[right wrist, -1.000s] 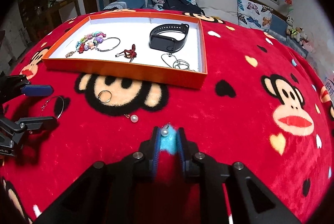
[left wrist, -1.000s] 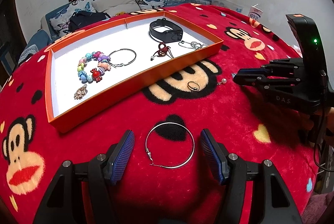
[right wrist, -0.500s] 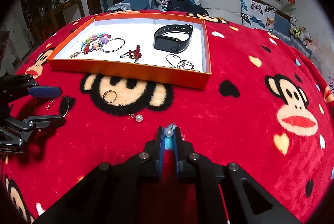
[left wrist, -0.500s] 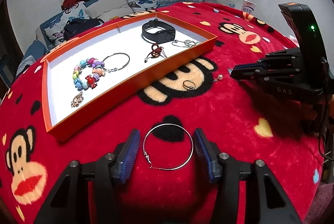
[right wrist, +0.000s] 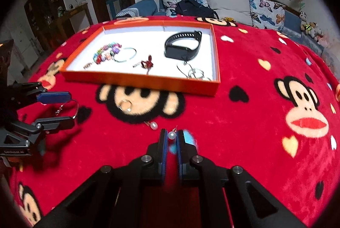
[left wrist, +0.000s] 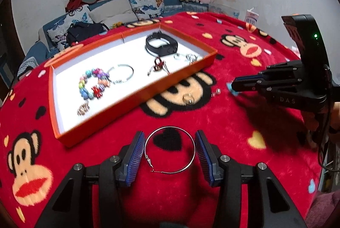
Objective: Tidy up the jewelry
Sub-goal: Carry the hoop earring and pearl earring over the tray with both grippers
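Note:
An orange tray (left wrist: pixel 136 98) (right wrist: pixel 140 80) with a white floor holds a black wristband (left wrist: pixel 161 46), a bead bracelet (left wrist: pixel 93 83), a silver bangle (left wrist: pixel 123 73), a red charm (left wrist: pixel 158 64) and small silver pieces. My left gripper (left wrist: pixel 170 150) is closed on a large silver hoop earring (left wrist: pixel 170 150), pads touching its two sides; it also shows in the right wrist view (right wrist: pixel 65 107). My right gripper (right wrist: pixel 171 136) is shut on a pearl earring (right wrist: pixel 171 134), lifted over the blanket. A second pearl earring (right wrist: pixel 153 125) and a ring (right wrist: pixel 125 105) lie on the red blanket.
The red monkey-print blanket (left wrist: pixel 233 121) covers the whole surface and curves down at its edges. A sofa with butterfly cushions (left wrist: pixel 146 2) and a dark bag (left wrist: pixel 82 30) stands behind it. A wooden side table (right wrist: pixel 70 13) is at far left.
My left gripper's jaws have narrowed onto the hoop earring and lifted it nearer the tray. My right gripper has risen a little with the pearl earring.

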`<state>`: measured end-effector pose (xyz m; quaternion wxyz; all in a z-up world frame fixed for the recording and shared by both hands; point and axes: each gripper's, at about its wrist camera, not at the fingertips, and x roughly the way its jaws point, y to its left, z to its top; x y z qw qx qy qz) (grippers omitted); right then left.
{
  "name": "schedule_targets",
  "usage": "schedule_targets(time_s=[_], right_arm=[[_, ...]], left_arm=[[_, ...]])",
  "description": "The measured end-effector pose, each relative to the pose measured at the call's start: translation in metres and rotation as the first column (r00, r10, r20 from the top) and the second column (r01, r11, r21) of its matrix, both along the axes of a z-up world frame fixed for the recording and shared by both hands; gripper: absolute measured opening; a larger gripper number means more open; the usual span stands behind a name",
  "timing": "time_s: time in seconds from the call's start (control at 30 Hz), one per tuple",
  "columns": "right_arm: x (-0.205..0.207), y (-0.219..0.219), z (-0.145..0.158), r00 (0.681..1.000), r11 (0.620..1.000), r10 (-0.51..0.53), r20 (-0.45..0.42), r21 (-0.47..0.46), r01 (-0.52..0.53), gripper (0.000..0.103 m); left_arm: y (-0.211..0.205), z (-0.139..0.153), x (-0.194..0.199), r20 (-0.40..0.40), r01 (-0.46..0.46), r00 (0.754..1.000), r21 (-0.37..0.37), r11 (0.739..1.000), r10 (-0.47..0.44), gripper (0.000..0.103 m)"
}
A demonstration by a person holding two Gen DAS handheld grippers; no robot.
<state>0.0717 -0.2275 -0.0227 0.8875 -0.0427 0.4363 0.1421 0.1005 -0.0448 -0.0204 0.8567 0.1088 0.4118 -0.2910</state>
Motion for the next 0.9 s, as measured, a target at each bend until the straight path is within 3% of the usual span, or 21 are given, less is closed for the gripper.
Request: schedule_targets(time_s=[0.2, 0.4, 0.9], right_arm=[[0.019, 0.007, 0.025, 0.998, 0.999, 0.028, 0.048, 0.034, -0.029, 0.01], [0.053, 0.014, 0.03, 0.998, 0.998, 0.039, 0.053, 0.04, -0.041, 0.01], [0.088, 0.017, 0.006, 0.999, 0.999, 0.024, -0.027, 0.047, -0.023, 0.01]], left_arm=[[0.009, 0.028, 0.02, 0.045, -0.053, 0.997, -0.039, 0.998, 0.055, 0.052], [0.015, 0.046, 0.057, 0.071, -0.104, 0.992, -0.052, 0.993, 0.108, 0.052], [0.012, 0.011, 0.117, -0.016, -0.169, 0.985, -0.006, 0.986, 0.169, 0.052]])
